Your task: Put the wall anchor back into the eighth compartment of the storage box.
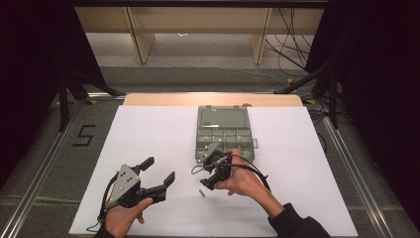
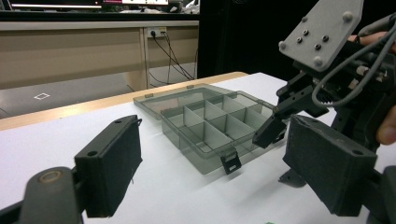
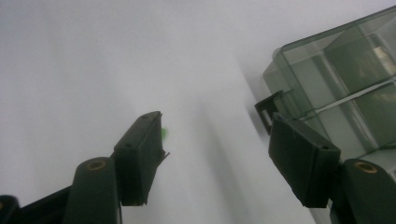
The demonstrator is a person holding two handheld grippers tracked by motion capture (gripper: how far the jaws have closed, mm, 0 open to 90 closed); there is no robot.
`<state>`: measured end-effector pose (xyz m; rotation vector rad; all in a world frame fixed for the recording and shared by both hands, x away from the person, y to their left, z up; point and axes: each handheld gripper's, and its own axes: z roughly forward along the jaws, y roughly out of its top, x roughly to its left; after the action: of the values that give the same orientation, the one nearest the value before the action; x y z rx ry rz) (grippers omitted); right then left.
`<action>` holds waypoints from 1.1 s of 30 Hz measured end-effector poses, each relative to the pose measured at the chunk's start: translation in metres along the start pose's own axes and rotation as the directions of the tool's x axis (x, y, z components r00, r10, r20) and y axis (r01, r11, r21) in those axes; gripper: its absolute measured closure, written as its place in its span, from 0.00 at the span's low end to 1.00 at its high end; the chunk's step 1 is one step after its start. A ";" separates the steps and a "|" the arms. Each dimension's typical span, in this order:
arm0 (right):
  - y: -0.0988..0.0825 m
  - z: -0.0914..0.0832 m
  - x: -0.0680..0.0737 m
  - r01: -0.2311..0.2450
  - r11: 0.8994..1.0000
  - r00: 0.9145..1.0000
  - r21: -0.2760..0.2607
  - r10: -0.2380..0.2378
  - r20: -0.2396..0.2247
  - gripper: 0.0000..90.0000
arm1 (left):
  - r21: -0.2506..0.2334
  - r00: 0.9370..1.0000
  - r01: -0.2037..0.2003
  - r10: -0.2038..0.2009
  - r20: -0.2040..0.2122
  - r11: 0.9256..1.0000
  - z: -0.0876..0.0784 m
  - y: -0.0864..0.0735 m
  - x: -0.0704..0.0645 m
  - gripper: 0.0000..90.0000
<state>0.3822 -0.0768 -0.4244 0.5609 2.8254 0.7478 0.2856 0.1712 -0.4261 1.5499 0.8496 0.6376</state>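
Green, a tiny plastic piece (image 1: 201, 193) lies loose on the white worktop (image 1: 148, 134), just beside the right gripper (image 1: 210, 181) and near the open smoky-grey compartment box (image 1: 224, 133).

From the left gripper (image 2: 210, 172), fingers spread and empty, the box sits ahead.

The right gripper's fingers (image 3: 140, 154) stand apart over the piece: reaching seems underway; next, straddle and pinch it.

right gripper (image 3: 212, 154): jaws spread wide, nothing between them | small green piece (image 3: 165, 134): peeks past left jaw tip, on white worktop (image 3: 93, 60) | clear compartment box (image 3: 345, 74): at right, black latch (image 3: 267, 111) just beside right jaw
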 end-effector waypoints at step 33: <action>-0.002 0.035 0.022 0.055 0.990 0.995 0.130 -0.045 -0.084 0.62 | -0.005 1.000 0.000 0.000 -0.011 1.000 0.000 0.000 0.001 0.20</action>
<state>0.3702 -0.0542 -0.4575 0.4873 2.9684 0.5906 0.2863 0.1725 -0.4259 1.5433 0.8556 0.6485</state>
